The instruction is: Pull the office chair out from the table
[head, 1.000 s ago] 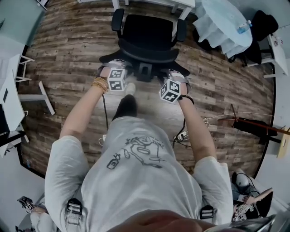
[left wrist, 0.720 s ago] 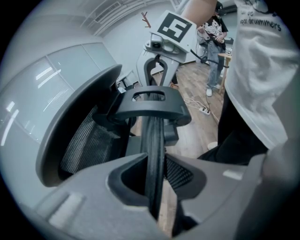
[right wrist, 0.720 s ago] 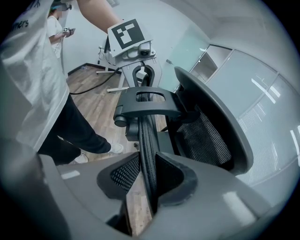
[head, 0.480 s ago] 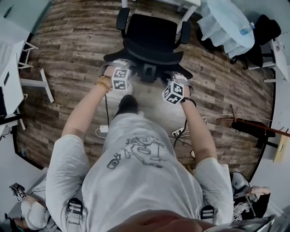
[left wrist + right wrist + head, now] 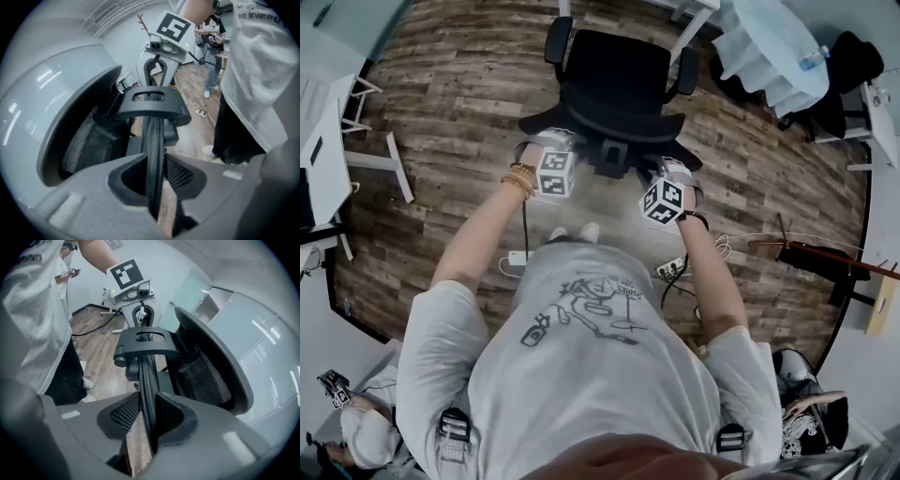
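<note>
Wood-plank floor (image 5: 441,103): item one, and the widest. We note more boards showing at the top of the head view than a second ago, and a power strip (image 5: 517,256) has come into sight by our feet.

Table (image 5: 692,21): white legs only, at the upper edge of the view, farther up the frame than before.

Office chair (image 5: 619,75): black, seat facing the table and backrest toward us. It has rolled back with us and now stands clear of the table legs. We judge the pull well under way, perhaps nearly done.

Backrest rim (image 5: 154,136): the dark top edge above the mesh, which serves as our handle.

Left gripper (image 5: 157,180): jaws partly closed, pinched on the rim near its left end.

Right gripper (image 5: 149,420): likewise clamped on the rim, toward its right end. We see neither grip slipping.
</note>
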Demonstrator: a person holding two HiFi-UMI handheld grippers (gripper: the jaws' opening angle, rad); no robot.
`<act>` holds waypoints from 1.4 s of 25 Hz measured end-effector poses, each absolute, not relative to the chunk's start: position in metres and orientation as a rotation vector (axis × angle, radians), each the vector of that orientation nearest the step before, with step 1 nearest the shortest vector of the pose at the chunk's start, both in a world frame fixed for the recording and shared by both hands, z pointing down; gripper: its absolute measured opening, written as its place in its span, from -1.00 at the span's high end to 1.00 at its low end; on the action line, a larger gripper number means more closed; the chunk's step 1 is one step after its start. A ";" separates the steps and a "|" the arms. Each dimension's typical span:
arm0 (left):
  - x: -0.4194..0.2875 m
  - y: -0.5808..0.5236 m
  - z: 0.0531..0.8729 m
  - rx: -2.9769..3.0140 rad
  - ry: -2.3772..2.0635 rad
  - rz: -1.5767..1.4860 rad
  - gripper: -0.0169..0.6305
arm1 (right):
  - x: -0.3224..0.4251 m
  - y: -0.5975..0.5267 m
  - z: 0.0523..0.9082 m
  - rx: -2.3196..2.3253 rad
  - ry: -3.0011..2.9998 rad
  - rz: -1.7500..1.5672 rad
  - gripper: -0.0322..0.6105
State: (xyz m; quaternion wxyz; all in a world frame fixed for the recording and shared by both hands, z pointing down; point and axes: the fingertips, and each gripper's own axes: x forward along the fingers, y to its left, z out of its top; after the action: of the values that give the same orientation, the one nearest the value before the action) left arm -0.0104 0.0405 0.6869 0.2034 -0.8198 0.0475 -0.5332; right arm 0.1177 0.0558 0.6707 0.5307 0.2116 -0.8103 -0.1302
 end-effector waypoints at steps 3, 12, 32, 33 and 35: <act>-0.012 0.051 0.682 -2.285 0.141 -1.465 0.65 | 0.114 0.068 0.671 0.510 -1.932 -0.308 0.55; -0.021 0.088 0.677 -2.294 0.118 -1.471 0.65 | 0.104 0.108 0.667 0.518 -1.928 -0.295 0.55; -0.049 0.196 0.675 -2.335 0.035 -1.489 0.64 | 0.075 0.219 0.664 0.538 -1.920 -0.246 0.55; -0.050 0.200 0.678 -2.338 0.029 -1.495 0.64 | 0.074 0.222 0.664 0.539 -1.921 -0.245 0.55; -0.054 0.209 0.684 -2.350 0.005 -1.515 0.64 | 0.072 0.228 0.664 0.539 -1.920 -0.242 0.55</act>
State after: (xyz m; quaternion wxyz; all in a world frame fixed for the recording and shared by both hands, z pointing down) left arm -0.0539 0.2088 0.6841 0.1720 -0.8279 0.0019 -0.5339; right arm 0.0724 0.2277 0.6640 0.5366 0.2266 -0.8065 -0.1015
